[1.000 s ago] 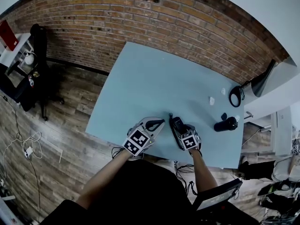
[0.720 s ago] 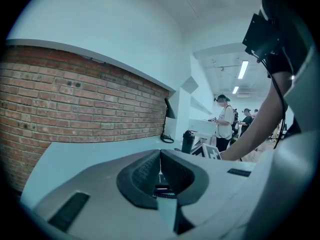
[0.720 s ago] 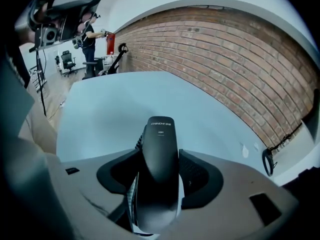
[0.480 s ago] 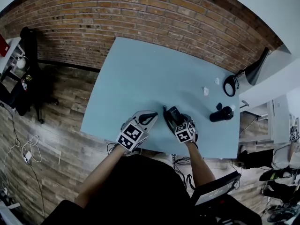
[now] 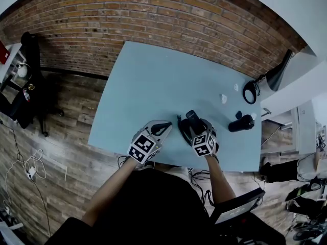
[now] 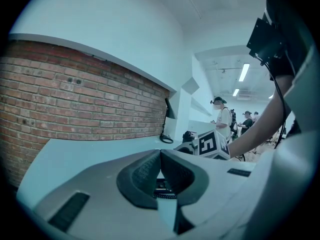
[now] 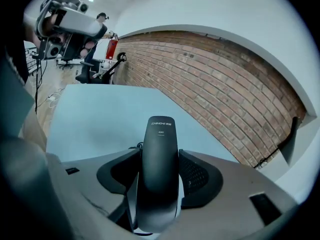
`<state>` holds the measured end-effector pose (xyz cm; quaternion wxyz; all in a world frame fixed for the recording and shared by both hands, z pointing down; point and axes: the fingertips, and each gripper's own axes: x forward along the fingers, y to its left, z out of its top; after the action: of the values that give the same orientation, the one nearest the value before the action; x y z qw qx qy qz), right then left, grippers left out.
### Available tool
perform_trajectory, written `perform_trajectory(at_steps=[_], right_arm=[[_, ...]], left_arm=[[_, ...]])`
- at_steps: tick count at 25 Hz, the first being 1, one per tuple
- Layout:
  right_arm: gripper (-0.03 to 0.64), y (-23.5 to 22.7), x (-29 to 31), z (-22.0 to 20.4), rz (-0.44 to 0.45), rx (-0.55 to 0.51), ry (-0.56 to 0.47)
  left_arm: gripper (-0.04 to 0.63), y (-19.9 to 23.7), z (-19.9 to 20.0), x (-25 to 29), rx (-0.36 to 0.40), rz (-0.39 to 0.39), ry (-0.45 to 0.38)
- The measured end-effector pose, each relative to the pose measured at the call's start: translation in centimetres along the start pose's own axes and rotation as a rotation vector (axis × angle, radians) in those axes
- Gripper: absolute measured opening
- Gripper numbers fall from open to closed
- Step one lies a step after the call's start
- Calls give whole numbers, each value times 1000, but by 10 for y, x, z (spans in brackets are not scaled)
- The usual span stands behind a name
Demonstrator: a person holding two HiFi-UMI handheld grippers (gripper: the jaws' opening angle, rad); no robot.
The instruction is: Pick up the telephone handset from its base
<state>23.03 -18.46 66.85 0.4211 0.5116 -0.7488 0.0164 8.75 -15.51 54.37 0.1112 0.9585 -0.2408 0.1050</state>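
My right gripper (image 5: 194, 124) is shut on the black telephone handset (image 5: 192, 117), which it holds lifted and tilted over the near part of the light blue table (image 5: 153, 80). In the right gripper view the handset (image 7: 160, 159) stands upright between the pads and both press its sides. Just left of it lies a dark part of the base (image 5: 182, 128), mostly hidden by the gripper. My left gripper (image 5: 166, 128) rests beside it near the table's front edge, shut with nothing in it. In the left gripper view a coiled cord (image 6: 161, 190) shows past the shut left gripper (image 6: 160, 156).
A black cylinder (image 5: 243, 122) lies to the right of the handset. A black desk lamp (image 5: 255, 92) stands at the far right corner, with two small white scraps (image 5: 223, 99) near it. A brick wall (image 5: 153, 19) runs behind the table. People stand far off in the left gripper view.
My right gripper has risen and tipped back with the handset in it, so the handset's end now stands higher above the table. The left gripper has stayed put.
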Motion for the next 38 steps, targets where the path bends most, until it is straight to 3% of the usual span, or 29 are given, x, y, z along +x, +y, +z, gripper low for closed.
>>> perform_trajectory(at_steps=[7,15,22,27,33,38], right_arm=[[247,-13,-24,44,-85,-98,-111],[247,-22,-52,94,-151,-168,-230],[247,-31,-80,132,-201,-195,-324],[247,-34,-103,160,-242,-224,-395],[247,-26,-125,189,-266,-287,-466],[247,-6,-130,193,-253,-340,-481]], left_arm=[[17,0,0,-2,-9,8,-10],[17,13,-5,-6,-136,21,-32],[17,12,-6,-7,-168,13,-40],[17,10,9,-11,-212,-20,-126],[99,9,44,-17,-258,-103,-262],[221,9,61,-12,-377,-204,-318]])
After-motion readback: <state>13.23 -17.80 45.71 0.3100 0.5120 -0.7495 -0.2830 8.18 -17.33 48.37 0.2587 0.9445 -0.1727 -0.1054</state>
